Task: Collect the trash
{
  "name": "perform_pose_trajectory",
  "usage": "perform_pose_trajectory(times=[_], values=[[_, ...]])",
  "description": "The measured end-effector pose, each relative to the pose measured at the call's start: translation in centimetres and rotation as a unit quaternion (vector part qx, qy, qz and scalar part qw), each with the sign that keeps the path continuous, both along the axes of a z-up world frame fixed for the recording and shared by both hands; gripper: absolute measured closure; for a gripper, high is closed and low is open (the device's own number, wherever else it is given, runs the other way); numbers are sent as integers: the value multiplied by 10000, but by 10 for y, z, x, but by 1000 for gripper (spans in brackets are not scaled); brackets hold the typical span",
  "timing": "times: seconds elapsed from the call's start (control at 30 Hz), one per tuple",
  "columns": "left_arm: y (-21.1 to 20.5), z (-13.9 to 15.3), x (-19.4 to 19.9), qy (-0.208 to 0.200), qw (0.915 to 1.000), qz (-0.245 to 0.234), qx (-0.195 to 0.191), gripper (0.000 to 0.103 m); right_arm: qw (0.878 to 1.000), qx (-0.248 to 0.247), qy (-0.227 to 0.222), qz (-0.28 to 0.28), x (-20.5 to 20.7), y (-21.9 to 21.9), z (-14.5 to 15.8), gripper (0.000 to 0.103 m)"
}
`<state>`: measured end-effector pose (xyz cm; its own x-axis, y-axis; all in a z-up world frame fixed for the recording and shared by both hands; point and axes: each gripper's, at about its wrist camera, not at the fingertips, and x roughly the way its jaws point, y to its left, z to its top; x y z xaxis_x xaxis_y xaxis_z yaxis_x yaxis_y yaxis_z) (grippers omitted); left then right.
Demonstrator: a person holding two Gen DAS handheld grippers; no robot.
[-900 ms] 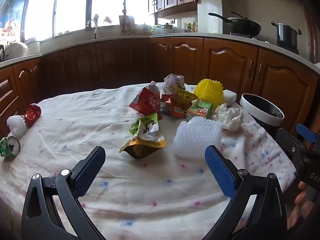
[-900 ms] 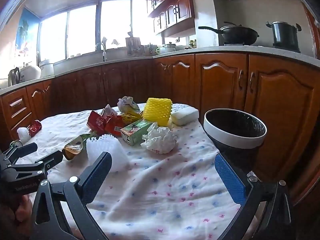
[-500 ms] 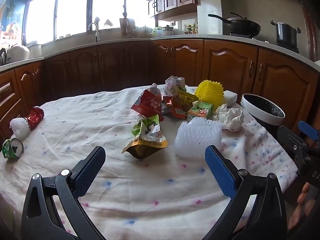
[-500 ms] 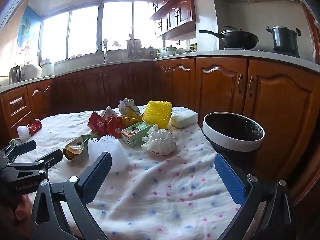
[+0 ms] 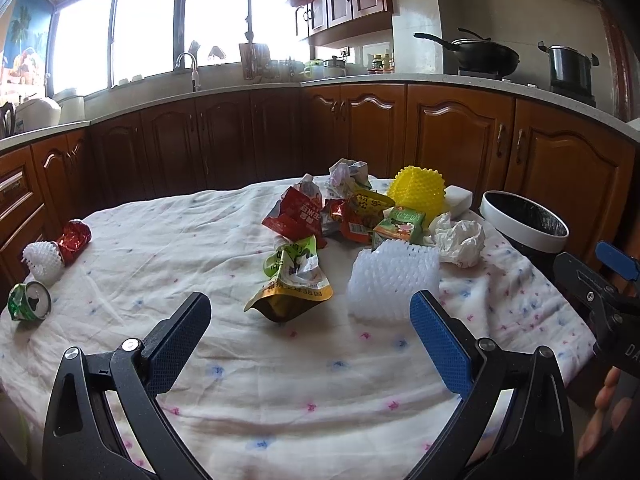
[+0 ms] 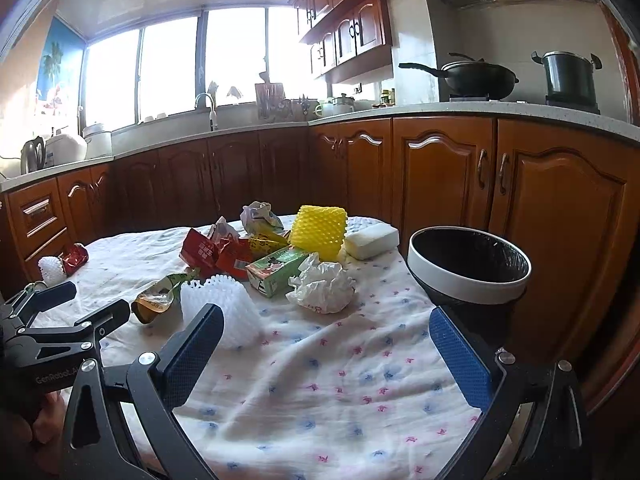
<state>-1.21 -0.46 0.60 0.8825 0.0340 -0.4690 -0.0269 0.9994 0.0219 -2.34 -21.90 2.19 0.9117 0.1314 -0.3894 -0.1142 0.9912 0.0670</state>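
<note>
White foam net [image 5: 390,280] lies just ahead of both grippers' wide-spread, empty fingers [image 5: 438,342].

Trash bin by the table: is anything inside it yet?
The white-rimmed round bin holds a black liner; the part of its inside that shows has no trash. Its near rim hides the bottom, so the bottom cannot be checked.

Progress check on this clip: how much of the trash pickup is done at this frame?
Done: nothing visible; what shows of the bin interior is bare black liner. In hand: nothing; the left gripper and right gripper both hover open and empty over the tablecloth. Left: everything, including the white foam net, crumpled tissue, juice carton, snack wrappers, yellow foam net and crushed can.
</note>
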Motion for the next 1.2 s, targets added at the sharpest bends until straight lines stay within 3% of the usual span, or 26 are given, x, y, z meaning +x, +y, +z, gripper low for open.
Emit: perform_pose_trajectory(times=[1.2], values=[[-4,1,6,44,10000,-84,7,1,9996,225,110,123,5,-6,-2,0]])
